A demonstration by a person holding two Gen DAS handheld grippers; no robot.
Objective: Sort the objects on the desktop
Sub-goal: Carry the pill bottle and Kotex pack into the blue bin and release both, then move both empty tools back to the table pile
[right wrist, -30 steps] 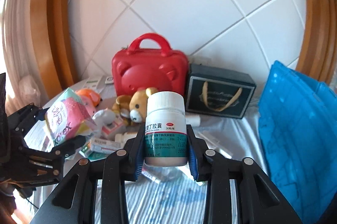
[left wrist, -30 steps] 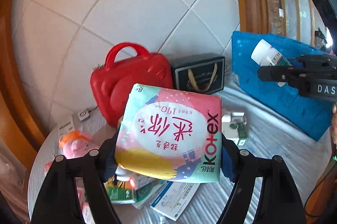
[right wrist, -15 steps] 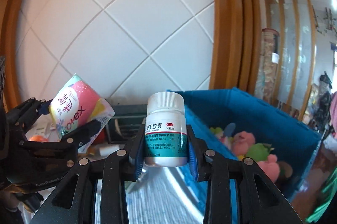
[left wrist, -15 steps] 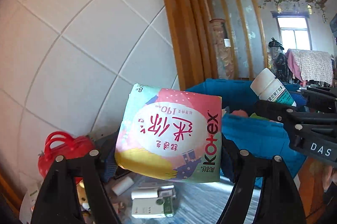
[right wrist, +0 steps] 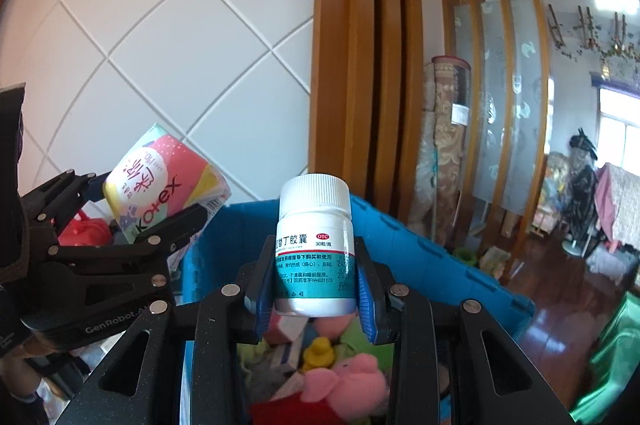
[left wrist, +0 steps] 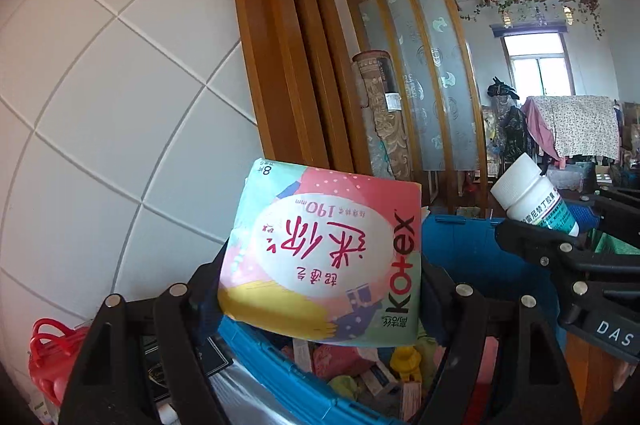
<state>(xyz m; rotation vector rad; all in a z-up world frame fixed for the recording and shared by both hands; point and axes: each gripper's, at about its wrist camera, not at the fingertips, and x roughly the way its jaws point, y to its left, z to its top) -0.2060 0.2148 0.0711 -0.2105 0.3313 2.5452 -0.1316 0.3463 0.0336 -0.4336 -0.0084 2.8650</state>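
Both grippers have swung off the cluttered table and now hang over the blue bin [right wrist: 420, 237]. The left gripper [left wrist: 320, 277], jaws wide, still clamps the Kotex pack [left wrist: 320, 257]; the right gripper [right wrist: 314, 289], nearly closed, still pinches the white pill bottle [right wrist: 314, 245] upright. Below the fingers lie plush toys [right wrist: 352, 381], half hidden. The red case [left wrist: 52, 357] is cut off at the left gripper's lower left.

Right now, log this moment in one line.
left tongs: Kotex pack | right tongs: pill bottle | both over blue bin
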